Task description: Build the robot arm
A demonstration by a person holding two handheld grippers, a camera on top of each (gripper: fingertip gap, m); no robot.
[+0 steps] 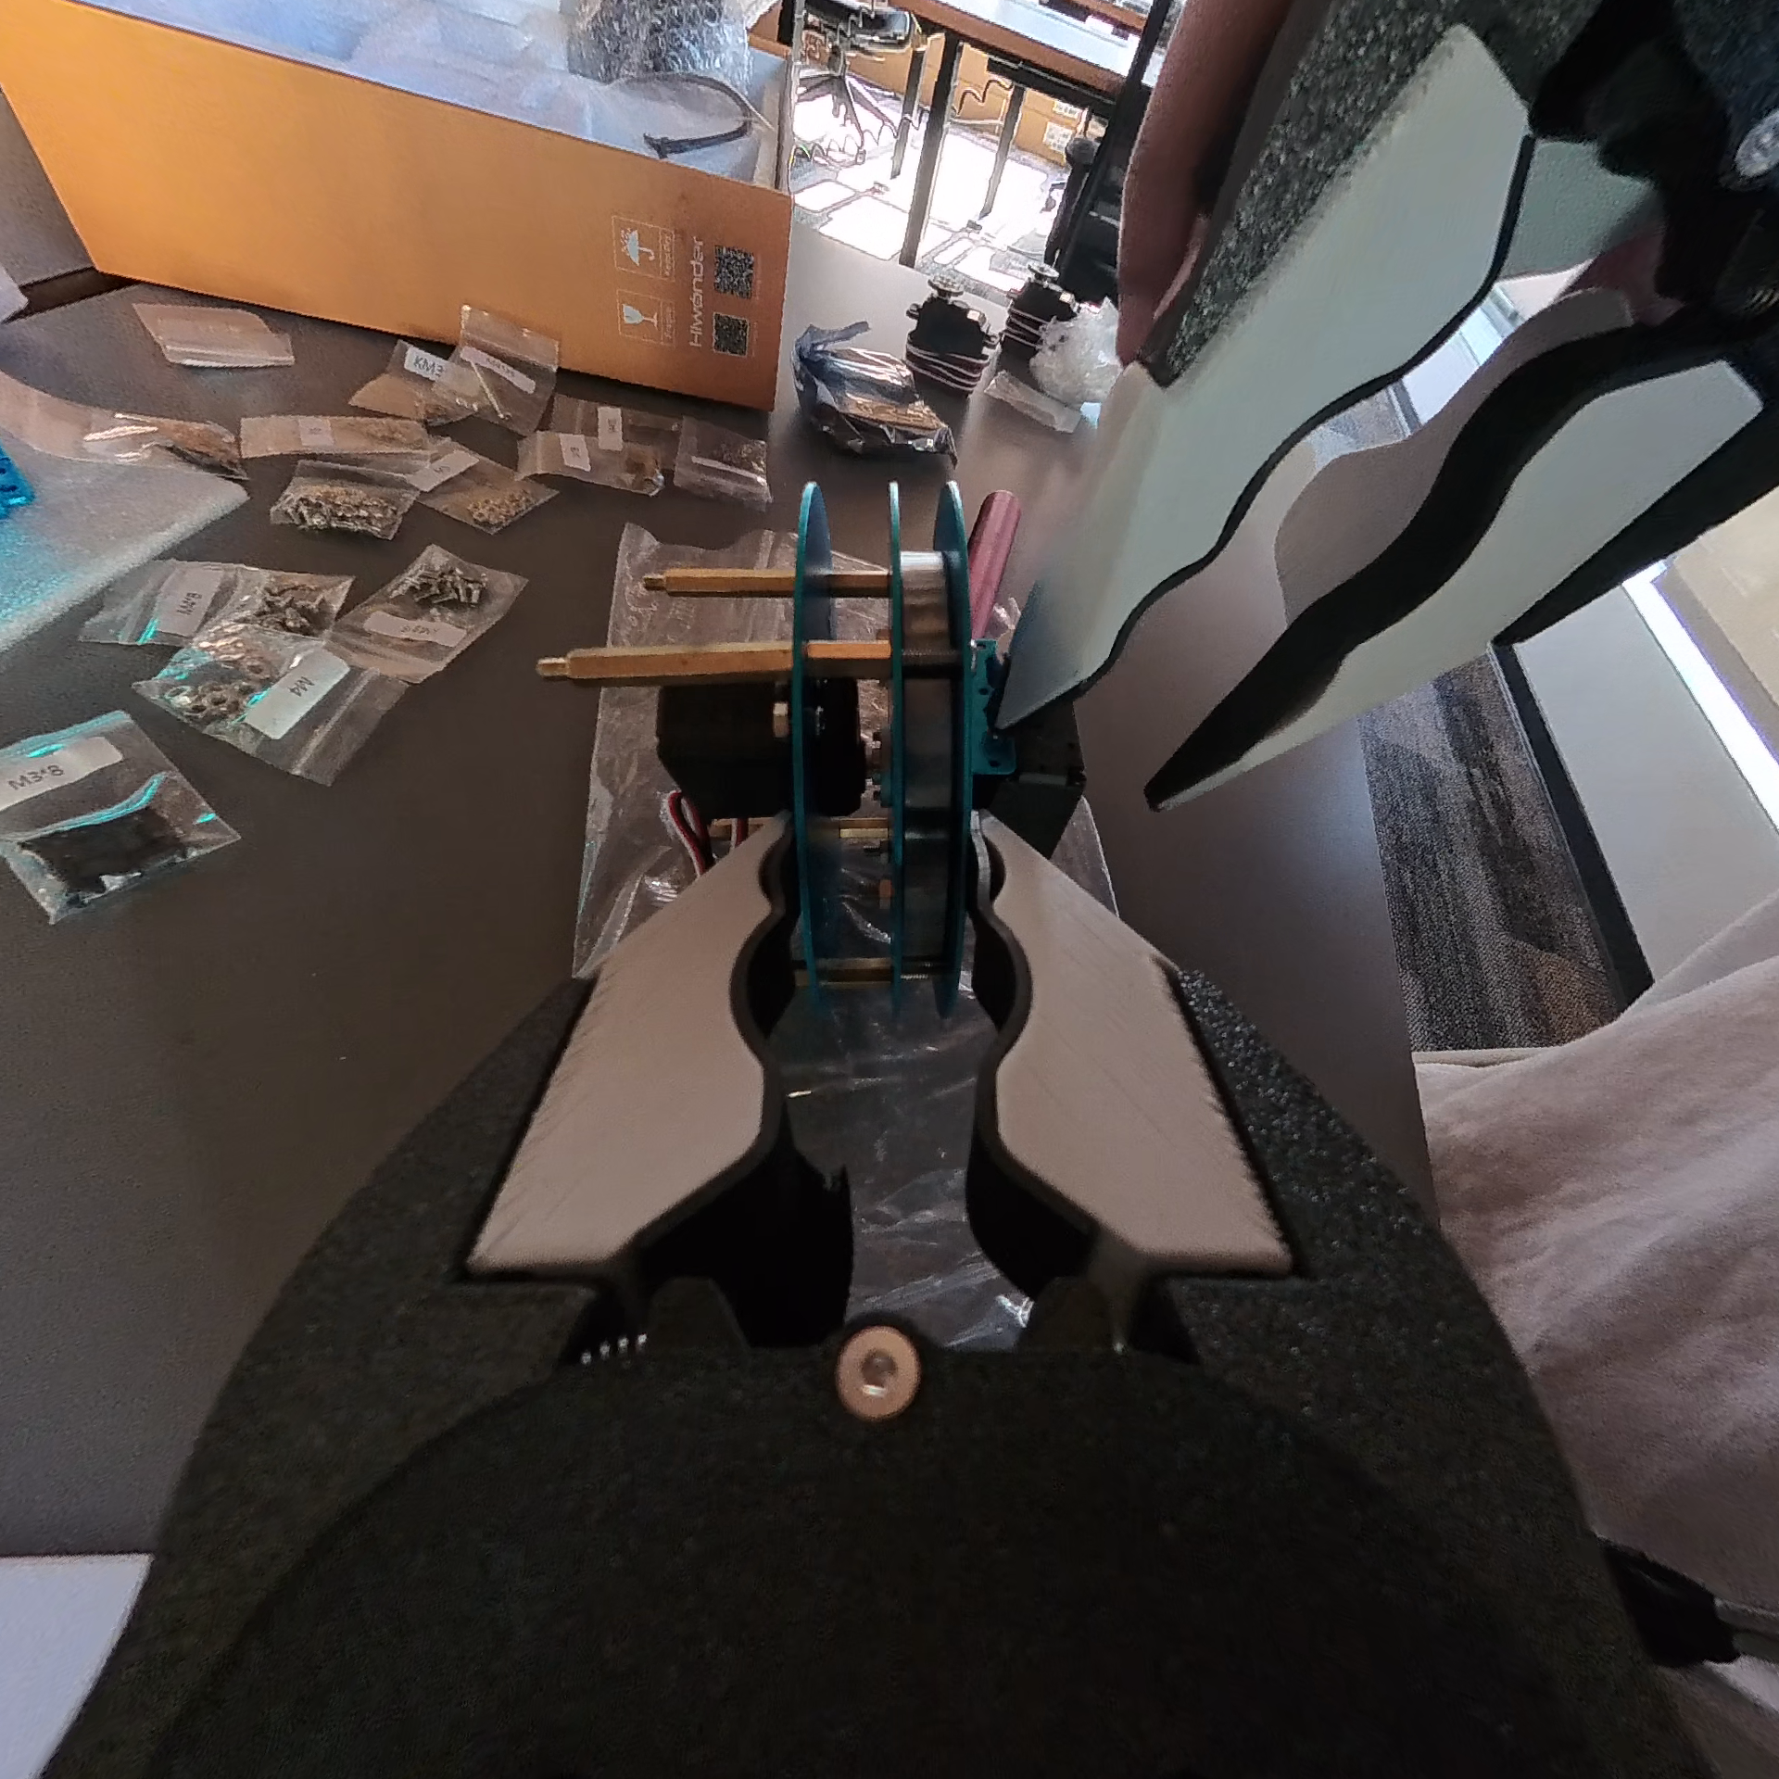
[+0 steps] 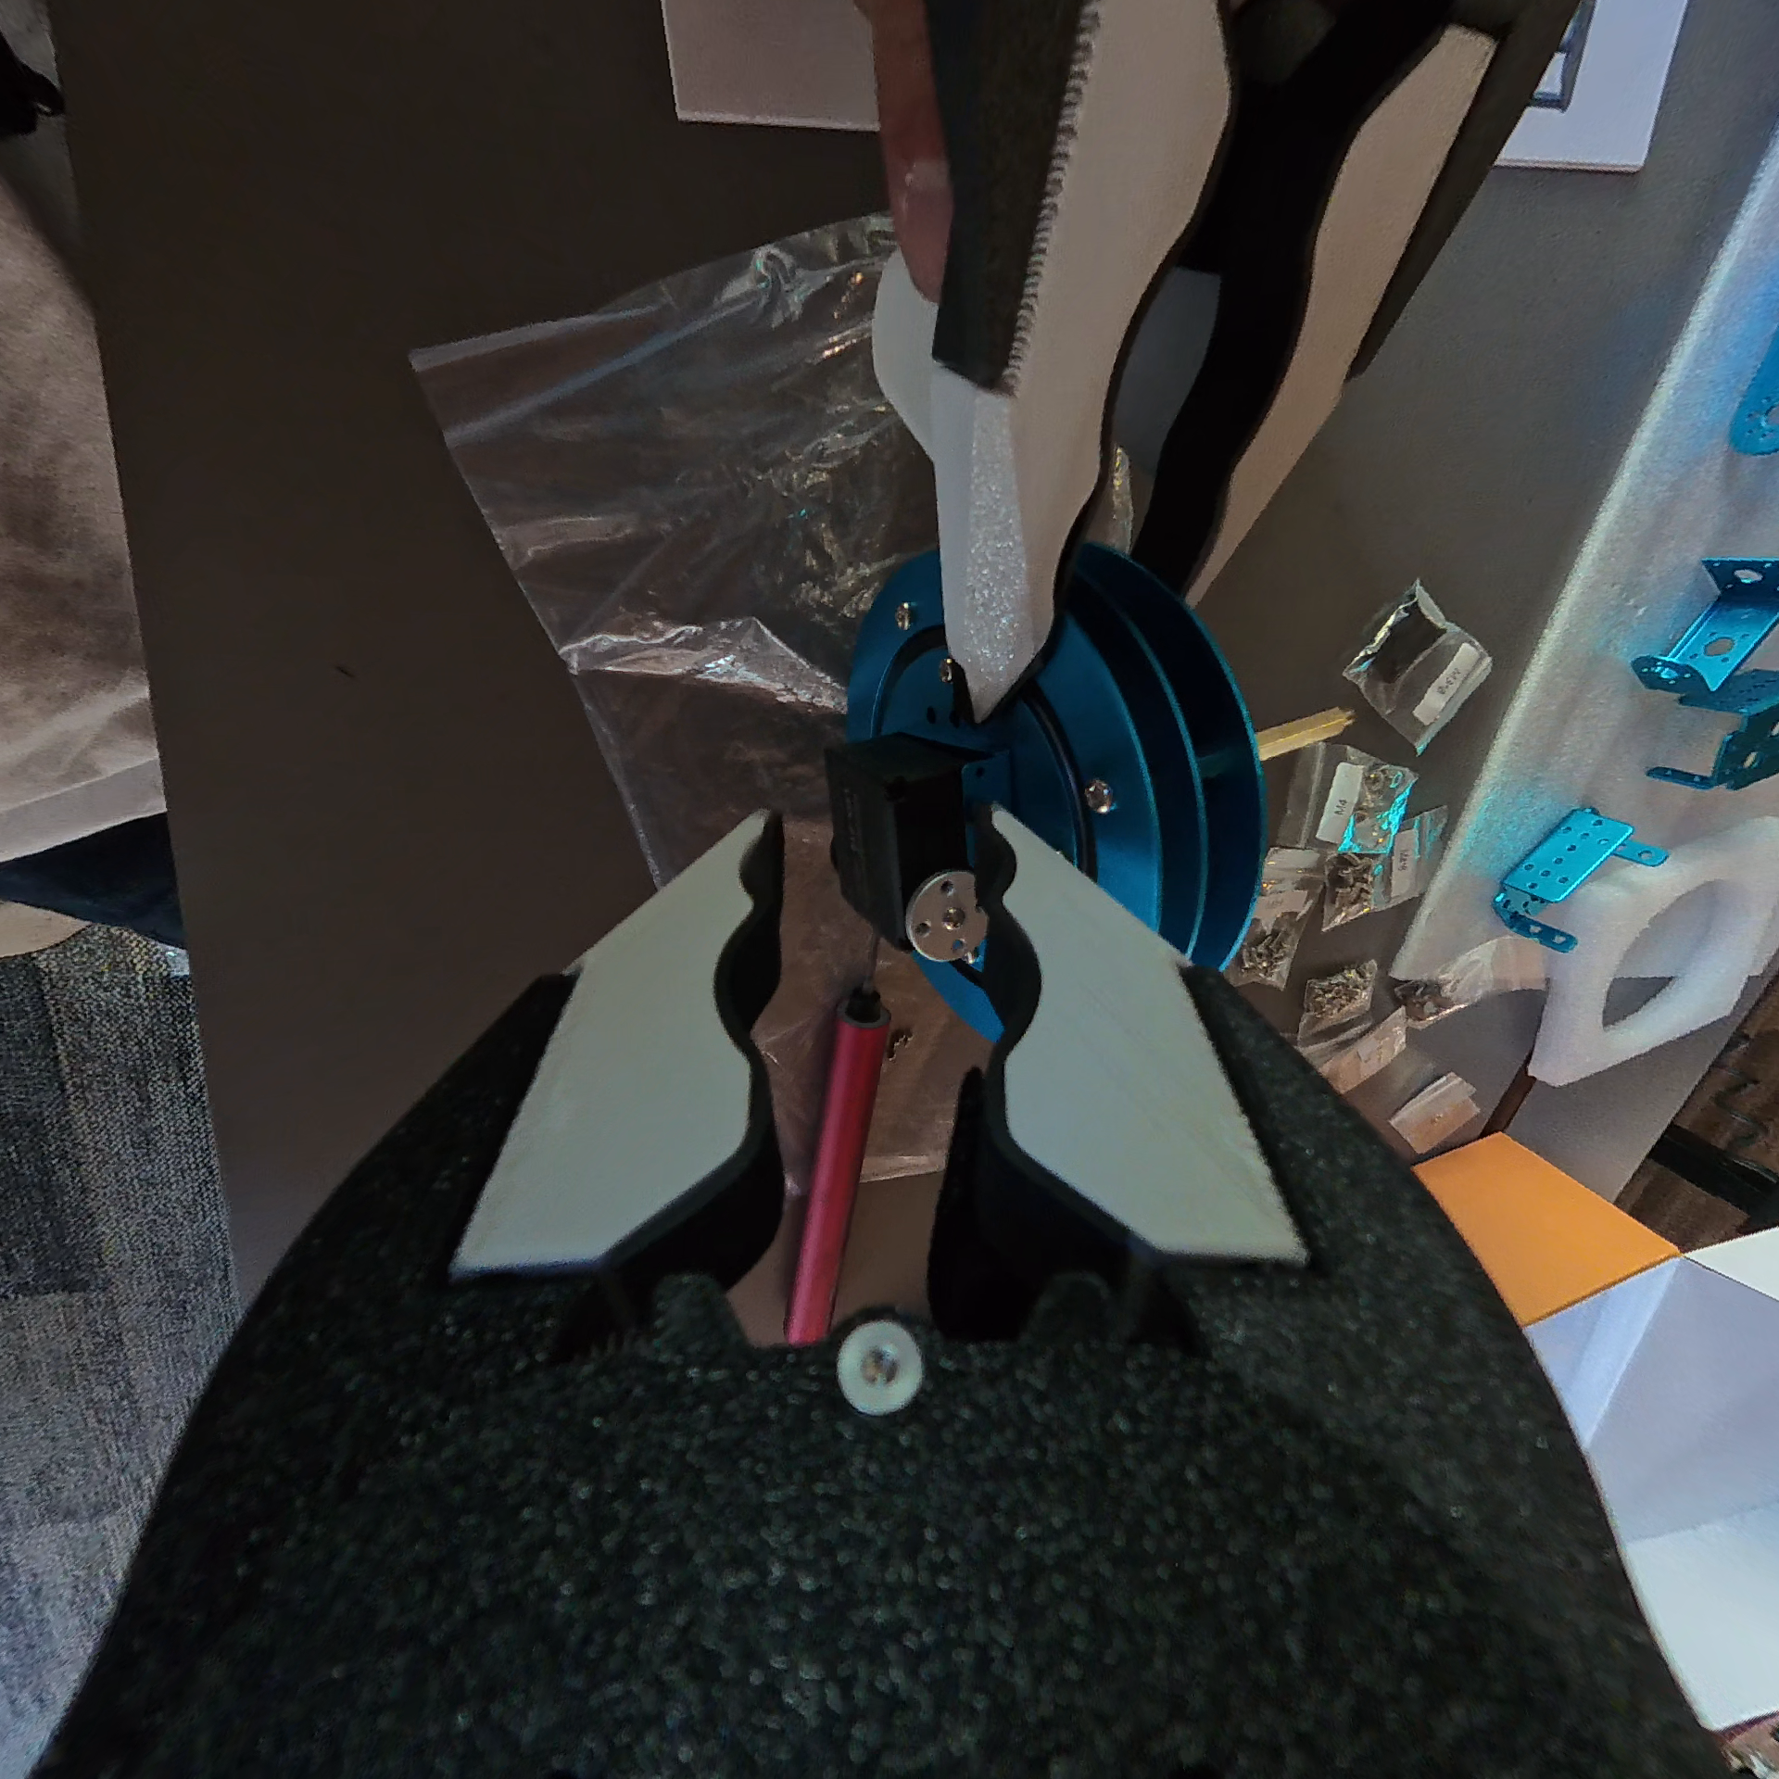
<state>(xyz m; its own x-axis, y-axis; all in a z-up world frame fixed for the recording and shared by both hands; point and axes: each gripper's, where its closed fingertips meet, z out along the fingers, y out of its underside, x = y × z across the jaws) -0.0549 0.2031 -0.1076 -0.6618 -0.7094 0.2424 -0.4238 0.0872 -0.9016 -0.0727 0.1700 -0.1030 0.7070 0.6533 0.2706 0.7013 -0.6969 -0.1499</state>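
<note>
Your left tongs [image 1: 881,847] clamp the blue disc assembly [image 1: 871,751] upright over a plastic bag [image 1: 616,770] on the counter [image 1: 385,963]. Your right tongs [image 2: 881,833], partly open, straddle its black servo [image 2: 881,828], gripping nothing.

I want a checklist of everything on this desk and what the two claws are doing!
Surface: dark table.
Job's things: blue disc assembly with brass standoffs and black servo, on a clear plastic bag.
Clutter: small screw bags, orange cardboard box, red screwdriver, blue brackets.
Grippers: left gripper clamps the discs; right gripper straddles the servo, grip unclear.
Cables: servo wires.
Surroundings: carpet, far desks.
</note>
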